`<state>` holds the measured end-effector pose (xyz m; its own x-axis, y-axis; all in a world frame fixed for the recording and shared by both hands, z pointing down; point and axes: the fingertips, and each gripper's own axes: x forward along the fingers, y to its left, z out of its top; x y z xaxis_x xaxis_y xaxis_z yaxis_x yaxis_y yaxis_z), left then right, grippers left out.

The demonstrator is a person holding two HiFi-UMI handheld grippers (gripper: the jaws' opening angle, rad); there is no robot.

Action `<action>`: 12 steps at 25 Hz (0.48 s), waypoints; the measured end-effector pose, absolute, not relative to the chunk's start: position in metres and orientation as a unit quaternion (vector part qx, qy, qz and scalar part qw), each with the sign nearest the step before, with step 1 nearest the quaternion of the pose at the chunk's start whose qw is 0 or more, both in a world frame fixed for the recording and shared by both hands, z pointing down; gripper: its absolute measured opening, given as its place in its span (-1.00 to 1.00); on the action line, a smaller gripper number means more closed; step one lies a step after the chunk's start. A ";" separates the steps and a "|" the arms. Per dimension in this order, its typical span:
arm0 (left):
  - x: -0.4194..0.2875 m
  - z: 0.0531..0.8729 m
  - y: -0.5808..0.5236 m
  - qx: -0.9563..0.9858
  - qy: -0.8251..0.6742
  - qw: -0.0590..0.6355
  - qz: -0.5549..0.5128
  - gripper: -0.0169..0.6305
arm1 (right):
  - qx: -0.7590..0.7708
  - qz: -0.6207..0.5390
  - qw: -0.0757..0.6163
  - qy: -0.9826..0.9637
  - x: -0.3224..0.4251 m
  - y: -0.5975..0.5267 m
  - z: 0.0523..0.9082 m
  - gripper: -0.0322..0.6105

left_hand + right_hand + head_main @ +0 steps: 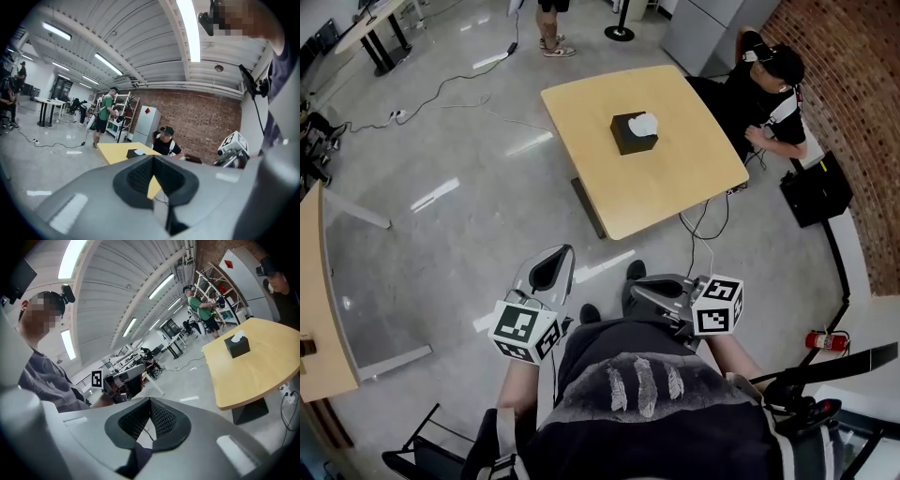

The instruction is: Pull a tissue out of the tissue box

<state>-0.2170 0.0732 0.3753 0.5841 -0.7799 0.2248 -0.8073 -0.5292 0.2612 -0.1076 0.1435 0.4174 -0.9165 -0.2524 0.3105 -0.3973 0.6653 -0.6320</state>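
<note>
Two empty tongs are closed together, the left tongs (551,269) and the right tongs (654,292), near the person's body. Well apart, the black square tissue box (628,139) with a white tissue (644,123) on top stands in the middle of the light wooden counter (675,187).

Red brick wall (853,112), glossy grey floor (441,141), pale wooden table (675,183)

One tissue box (634,132), two grippers (551,270) (654,292), one fire extinguisher (826,340)
</note>
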 end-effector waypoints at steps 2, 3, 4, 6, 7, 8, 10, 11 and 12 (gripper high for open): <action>-0.217 0.375 0.072 0.871 -0.460 0.168 0.047 -0.95 | 0.166 0.367 0.094 -0.911 -0.110 0.137 0.416 -0.90; -0.219 0.375 0.071 0.869 -0.463 0.167 0.051 -0.95 | 0.161 0.369 0.089 -0.911 -0.112 0.134 0.416 -0.90; -0.221 0.375 0.071 0.866 -0.468 0.167 0.053 -0.95 | 0.156 0.374 0.085 -0.910 -0.115 0.130 0.417 -0.90; -0.224 0.374 0.068 0.861 -0.475 0.171 0.056 -0.95 | 0.145 0.381 0.080 -0.910 -0.121 0.123 0.417 -0.90; -0.224 0.374 0.066 0.860 -0.477 0.173 0.059 -0.95 | 0.138 0.382 0.079 -0.910 -0.123 0.121 0.418 -0.90; -0.222 0.374 0.063 0.859 -0.476 0.175 0.062 -0.95 | 0.130 0.382 0.080 -0.912 -0.125 0.119 0.418 -0.90; -0.215 0.374 0.055 0.862 -0.470 0.175 0.075 -0.95 | 0.121 0.380 0.082 -0.914 -0.125 0.114 0.421 -0.90; -0.211 0.376 0.050 0.864 -0.466 0.173 0.086 -0.95 | 0.122 0.381 0.080 -0.913 -0.124 0.111 0.423 -0.90; -0.207 0.377 0.045 0.865 -0.462 0.171 0.097 -0.95 | 0.126 0.387 0.073 -0.911 -0.120 0.106 0.425 -0.90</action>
<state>-0.2070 0.0447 0.3771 0.5542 -0.7662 0.3254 -0.8323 -0.5144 0.2064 -0.1201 0.1061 0.4247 -0.9577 -0.1728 0.2300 -0.2855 0.6695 -0.6858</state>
